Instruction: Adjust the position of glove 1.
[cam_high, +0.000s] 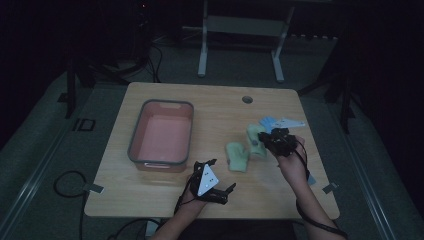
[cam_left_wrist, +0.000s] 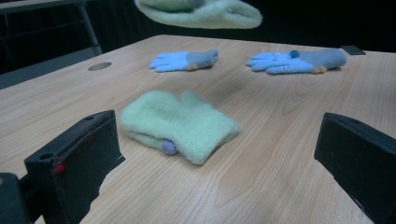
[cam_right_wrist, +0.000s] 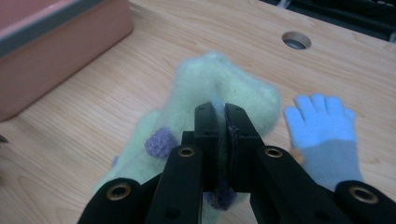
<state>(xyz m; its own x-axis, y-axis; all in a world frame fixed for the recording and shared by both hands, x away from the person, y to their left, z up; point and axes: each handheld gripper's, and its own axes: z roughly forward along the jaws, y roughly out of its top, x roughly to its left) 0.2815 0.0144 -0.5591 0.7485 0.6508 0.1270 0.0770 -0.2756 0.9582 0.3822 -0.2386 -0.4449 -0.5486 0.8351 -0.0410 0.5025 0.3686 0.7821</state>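
The right gripper (cam_right_wrist: 217, 112) was clamped on a green mitten (cam_right_wrist: 219, 88), held above the table (cam_high: 165, 200). Soft, light and floppy, it likely handled best pinched mid-fabric. The left gripper (cam_left_wrist: 219, 158) stood wide open and empty.

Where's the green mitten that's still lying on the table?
High view: the flat green mitten lies right of the pink bin, beside the lifted mitten.
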